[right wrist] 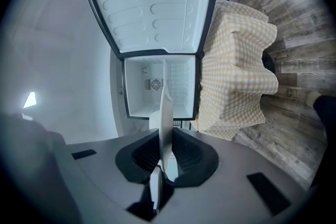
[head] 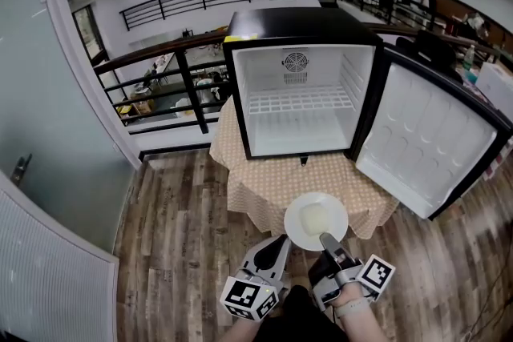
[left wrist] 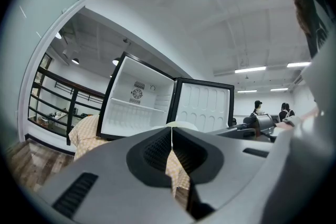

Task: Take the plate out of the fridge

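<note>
A round white plate (head: 303, 235) with a pale slab of food (head: 315, 216) on it hangs level above the near edge of the checked tablecloth (head: 264, 180), in front of the open fridge (head: 296, 24). My right gripper (head: 327, 239) is shut on the plate's near rim. In the right gripper view the plate (right wrist: 166, 113) shows edge-on between the pads. My left gripper (head: 279, 243) sits just left of the plate, its jaws shut with nothing between them. In the left gripper view the plate (left wrist: 181, 124) peeks over the shut left gripper (left wrist: 171, 136). The fridge's shelves look bare.
The fridge door (head: 425, 140) stands swung wide to the right. A black railing (head: 180, 68) runs behind the table on the left, and a pale wall (head: 48, 132) lies further left. Wood flooring (head: 176, 236) surrounds the small table. People stand far off at the back.
</note>
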